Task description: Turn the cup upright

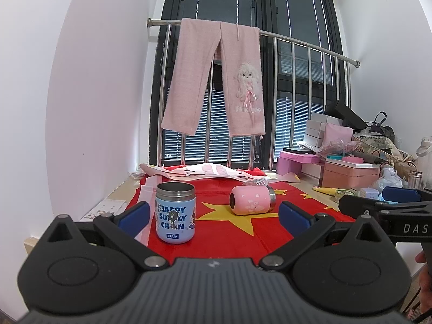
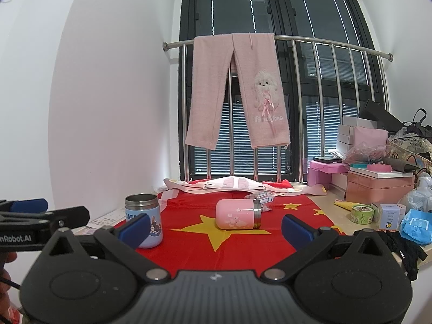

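A pink cup point(image 1: 251, 200) lies on its side on the red flag cloth point(image 1: 224, 232), its steel rim pointing right; it also shows in the right wrist view point(image 2: 237, 214). A blue cup point(image 1: 175, 212) with cartoon print stands upright to its left, also in the right wrist view point(image 2: 144, 220). My left gripper point(image 1: 214, 217) is open and empty, short of both cups. My right gripper point(image 2: 216, 228) is open and empty, the pink cup ahead between its fingers. The right gripper shows at the right edge of the left wrist view point(image 1: 383, 202).
Pink trousers point(image 1: 216, 78) hang on a steel railing point(image 1: 297, 40) before the window. Pink boxes point(image 2: 378, 186), bags and small jars point(image 2: 361, 213) crowd the right side. A white wall point(image 1: 94, 108) stands left. Folded pink cloth point(image 2: 216, 185) lies behind the cups.
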`<state>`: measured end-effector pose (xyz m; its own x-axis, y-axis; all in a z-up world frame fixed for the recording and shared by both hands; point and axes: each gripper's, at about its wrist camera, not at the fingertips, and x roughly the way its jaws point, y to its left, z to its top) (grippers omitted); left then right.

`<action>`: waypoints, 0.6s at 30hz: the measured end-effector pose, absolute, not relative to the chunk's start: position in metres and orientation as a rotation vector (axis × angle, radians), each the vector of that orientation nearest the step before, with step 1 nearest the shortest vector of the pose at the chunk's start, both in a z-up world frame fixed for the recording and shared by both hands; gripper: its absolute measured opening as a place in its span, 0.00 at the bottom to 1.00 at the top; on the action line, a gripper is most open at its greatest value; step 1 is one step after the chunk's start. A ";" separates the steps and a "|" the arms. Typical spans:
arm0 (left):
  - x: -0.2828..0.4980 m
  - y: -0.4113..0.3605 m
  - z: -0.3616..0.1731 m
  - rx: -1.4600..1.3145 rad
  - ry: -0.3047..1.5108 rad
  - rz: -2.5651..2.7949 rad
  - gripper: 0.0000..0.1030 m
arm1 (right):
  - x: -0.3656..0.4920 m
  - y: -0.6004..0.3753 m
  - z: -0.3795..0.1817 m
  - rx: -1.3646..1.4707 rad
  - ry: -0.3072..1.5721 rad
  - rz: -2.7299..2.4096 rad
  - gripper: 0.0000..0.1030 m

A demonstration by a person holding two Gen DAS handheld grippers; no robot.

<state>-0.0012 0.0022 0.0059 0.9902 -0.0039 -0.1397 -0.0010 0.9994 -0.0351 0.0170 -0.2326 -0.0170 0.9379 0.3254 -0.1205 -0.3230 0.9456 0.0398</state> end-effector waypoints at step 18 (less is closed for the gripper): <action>-0.002 0.004 0.009 -0.036 0.141 0.000 1.00 | 0.025 -0.235 -0.016 0.009 0.131 0.329 1.00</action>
